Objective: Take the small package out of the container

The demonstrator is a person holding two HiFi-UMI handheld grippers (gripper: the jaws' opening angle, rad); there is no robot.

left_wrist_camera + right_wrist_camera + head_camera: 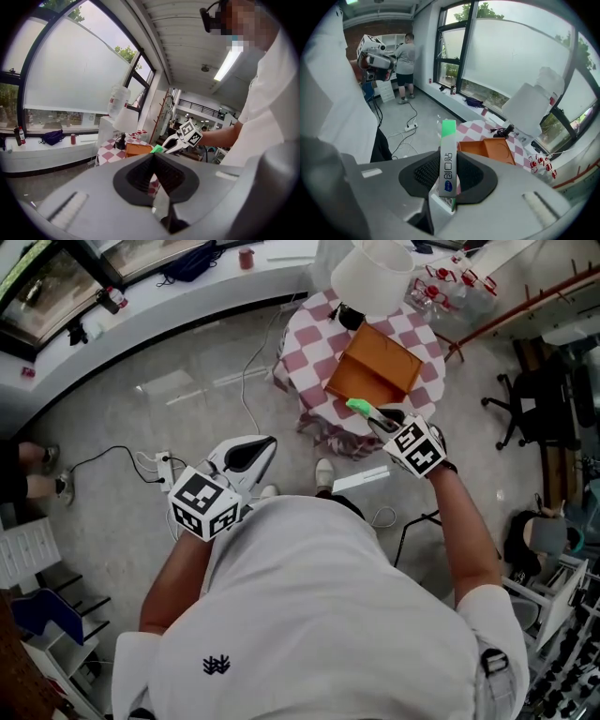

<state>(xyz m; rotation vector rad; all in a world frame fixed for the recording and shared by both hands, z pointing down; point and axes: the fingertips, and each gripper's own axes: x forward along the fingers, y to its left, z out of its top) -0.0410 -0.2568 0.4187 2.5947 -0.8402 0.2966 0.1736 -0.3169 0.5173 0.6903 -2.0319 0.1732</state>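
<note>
Holding slim green-and-silver cardboard packet (pixel 448 166): we judge it light, stiff, slick; right gripper (pixel 375 418) jaws clamp its flat sides; left gripper (pixel 153 163) jaws closed, empty.

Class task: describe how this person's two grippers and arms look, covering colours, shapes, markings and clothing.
Both the left gripper and right gripper are white and grey, each carrying a white cube printed with black square markers. Their fingers are broad grey shells lined with black ribbed pads. The person wears a white short-sleeved shirt with a dark emblem.
</note>
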